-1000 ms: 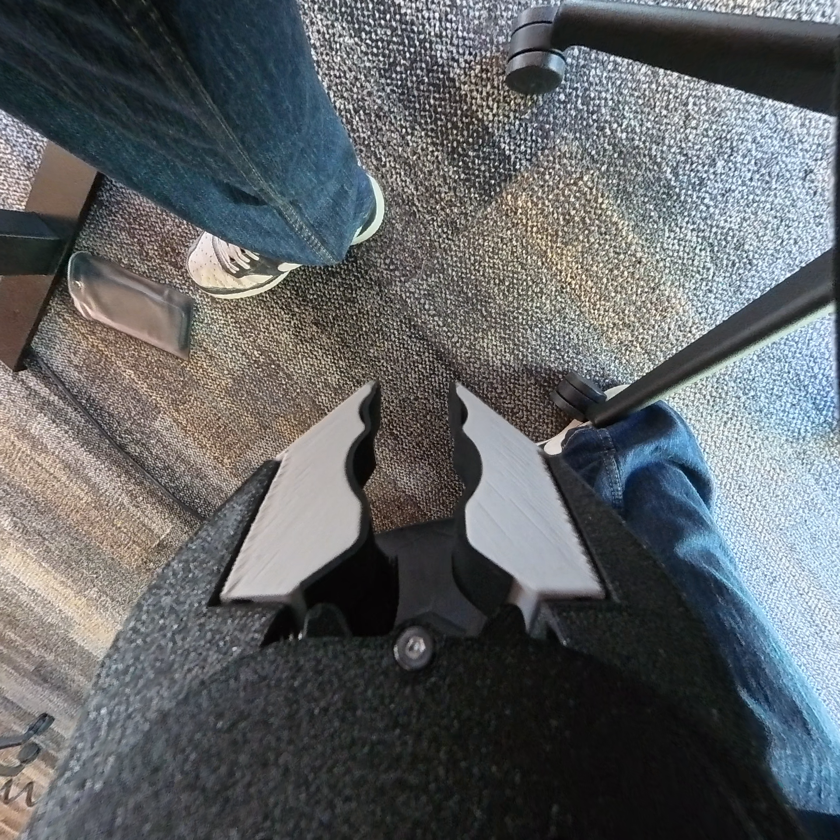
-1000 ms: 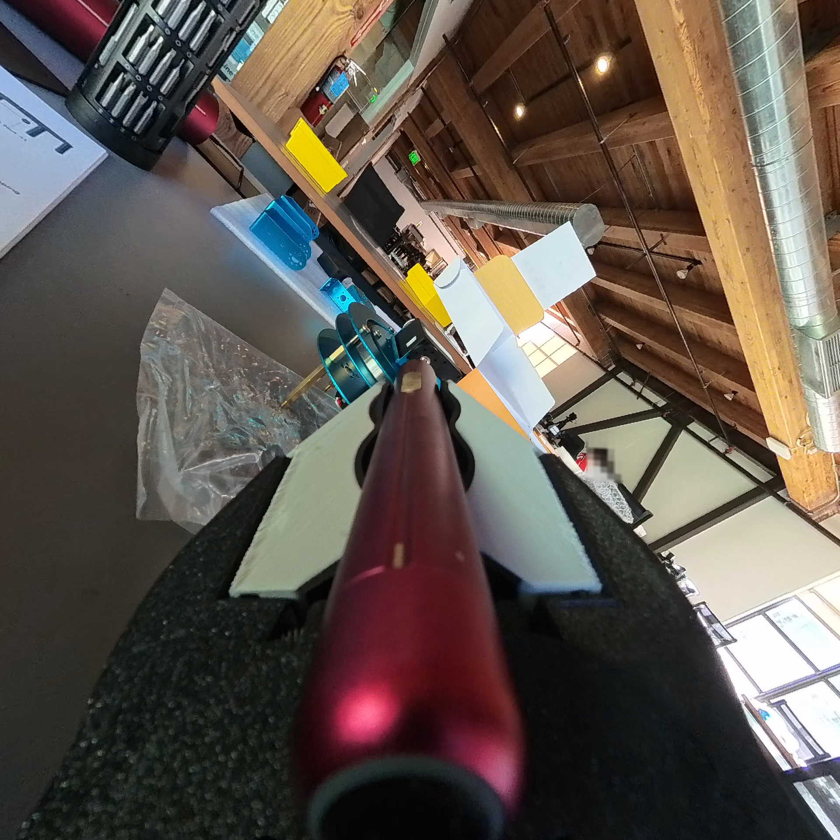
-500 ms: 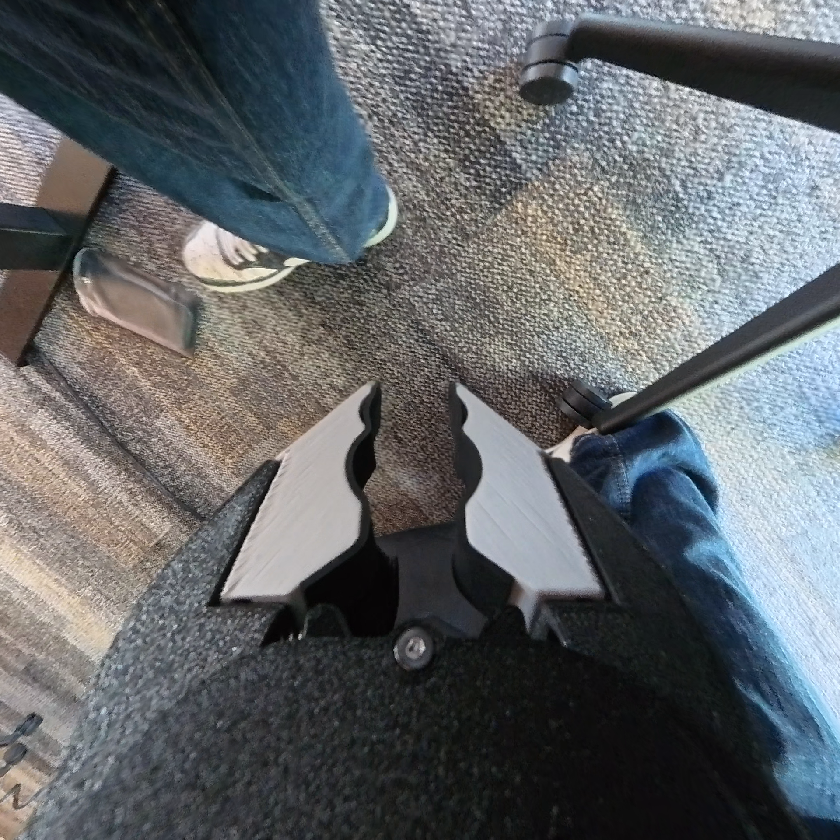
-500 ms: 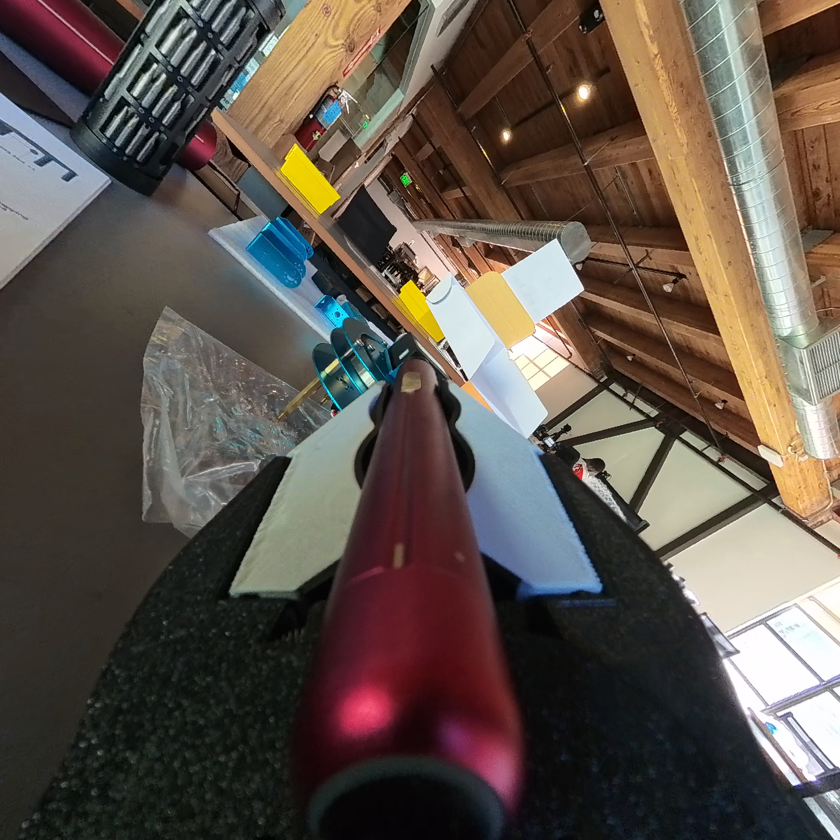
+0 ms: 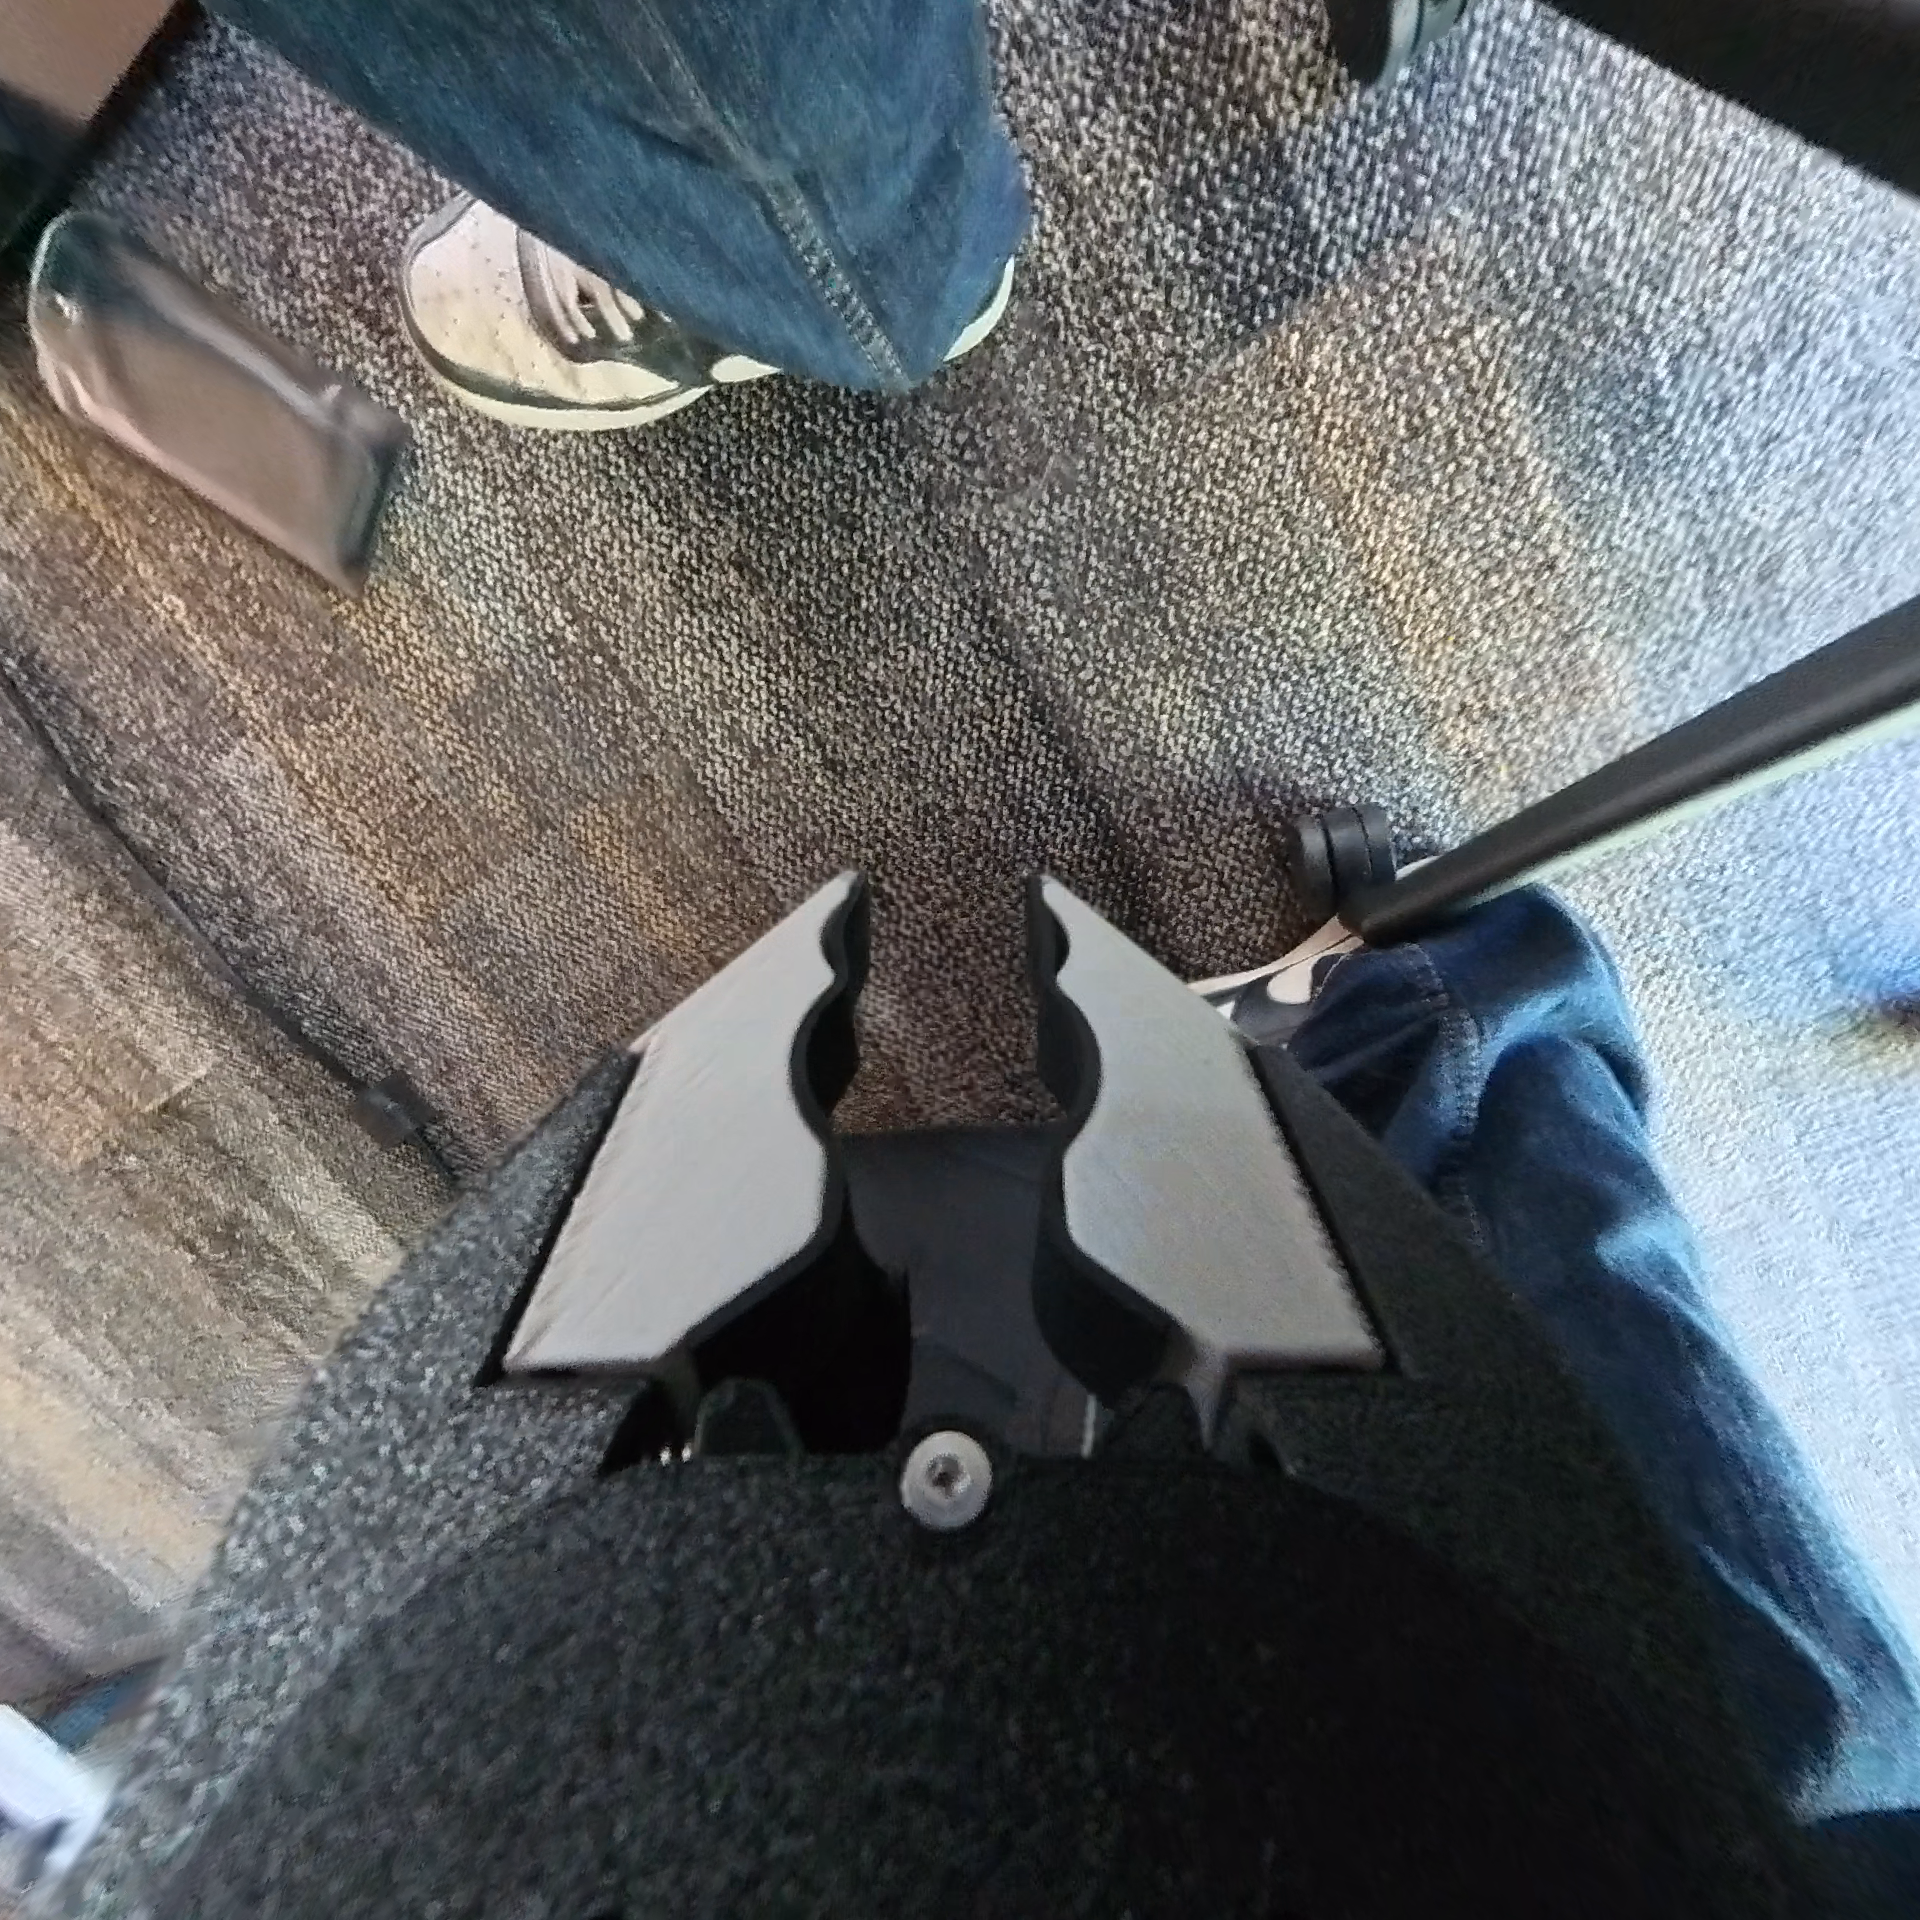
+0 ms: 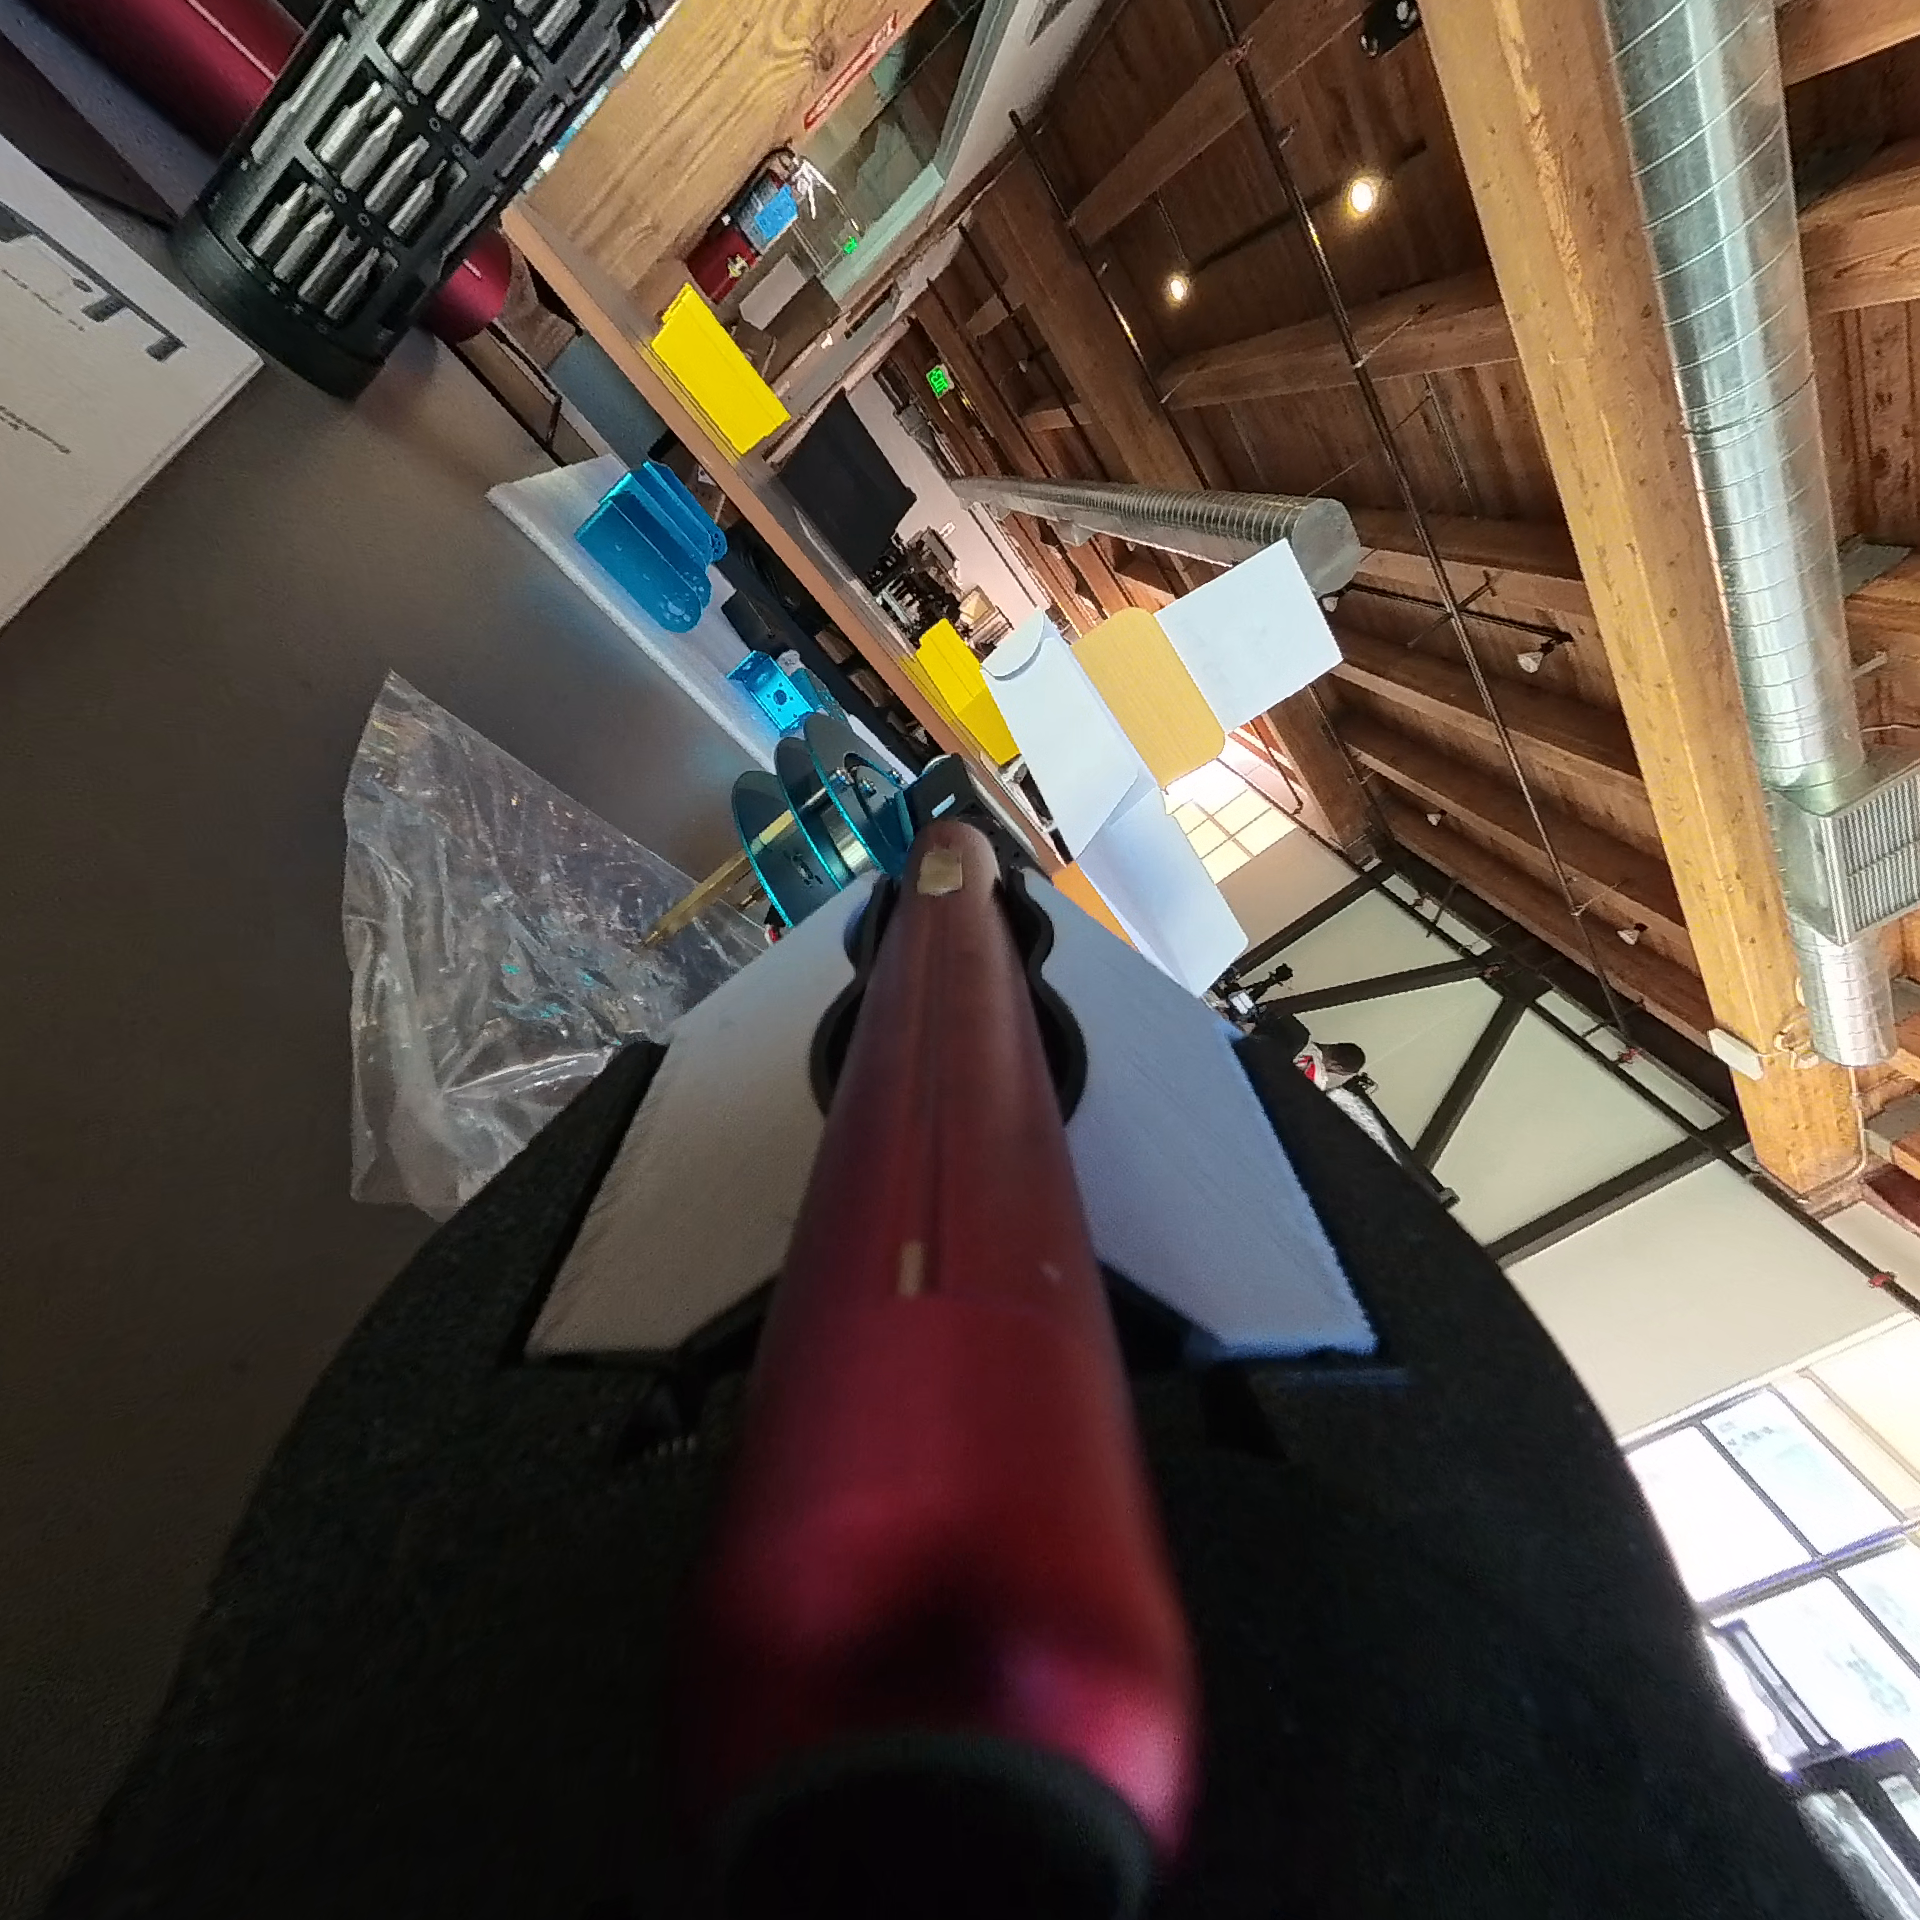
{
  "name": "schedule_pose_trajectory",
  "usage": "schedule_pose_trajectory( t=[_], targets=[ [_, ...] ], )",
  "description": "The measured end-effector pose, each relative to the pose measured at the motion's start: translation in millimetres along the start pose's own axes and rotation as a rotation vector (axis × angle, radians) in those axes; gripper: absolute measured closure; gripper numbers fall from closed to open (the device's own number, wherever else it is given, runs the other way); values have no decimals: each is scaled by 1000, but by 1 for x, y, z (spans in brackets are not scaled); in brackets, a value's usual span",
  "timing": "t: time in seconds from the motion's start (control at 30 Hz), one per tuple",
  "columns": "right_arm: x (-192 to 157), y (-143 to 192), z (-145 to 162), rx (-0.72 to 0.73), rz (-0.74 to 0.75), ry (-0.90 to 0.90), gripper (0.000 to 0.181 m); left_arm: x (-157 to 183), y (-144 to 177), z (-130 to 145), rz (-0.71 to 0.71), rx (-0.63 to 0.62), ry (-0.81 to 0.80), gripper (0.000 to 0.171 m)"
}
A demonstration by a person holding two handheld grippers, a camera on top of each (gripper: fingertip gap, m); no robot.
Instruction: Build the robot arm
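Observation:
My left gripper (image 5: 945, 904) is open and empty, pointing down at grey carpet (image 5: 935, 623). A person's jeans leg (image 5: 727, 156) and white sneaker (image 5: 561, 343) stand ahead of it; another jeans leg (image 5: 1558, 1195) is at its right. My right gripper (image 6: 940, 883) is shut on a dark red metal tool handle (image 6: 935, 1247) that runs along the fingers toward the camera. The handle's tip points at blue metal discs on a brass rod (image 6: 821, 821) on the dark table (image 6: 208, 831).
A crumpled clear plastic bag (image 6: 488, 935) lies left of the right gripper. A black bit rack (image 6: 384, 156), blue brackets (image 6: 649, 551) and a white sheet (image 6: 83, 416) sit farther back. Chair legs with casters (image 5: 1340, 842) and a clear flat case (image 5: 197, 395) are on the carpet.
The left view shifted: the leg, shoe and clear case moved up and left in frame. The right gripper tilted slightly, still gripping the red handle.

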State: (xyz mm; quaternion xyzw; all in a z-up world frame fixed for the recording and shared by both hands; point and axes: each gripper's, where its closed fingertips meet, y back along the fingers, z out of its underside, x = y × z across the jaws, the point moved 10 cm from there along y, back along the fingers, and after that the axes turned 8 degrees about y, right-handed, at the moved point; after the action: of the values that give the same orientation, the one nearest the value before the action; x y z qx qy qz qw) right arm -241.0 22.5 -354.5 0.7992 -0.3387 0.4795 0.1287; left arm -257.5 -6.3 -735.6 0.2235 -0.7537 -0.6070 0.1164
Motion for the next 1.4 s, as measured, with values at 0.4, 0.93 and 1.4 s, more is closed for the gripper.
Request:
schedule_pose_trajectory(
  t=[0.4,0.93,1.4],
  targets=[
    [0,1,-1,2,42,27,161,19,12,-13,-16,5,-23,143],
    [-2,-1,-1,-14,29,38,161,9,17,-7,-41,-1,4,143],
    [-3,-2,-1,-23,26,52,161,7,21,-7,-47,7,5,143]
  ],
)
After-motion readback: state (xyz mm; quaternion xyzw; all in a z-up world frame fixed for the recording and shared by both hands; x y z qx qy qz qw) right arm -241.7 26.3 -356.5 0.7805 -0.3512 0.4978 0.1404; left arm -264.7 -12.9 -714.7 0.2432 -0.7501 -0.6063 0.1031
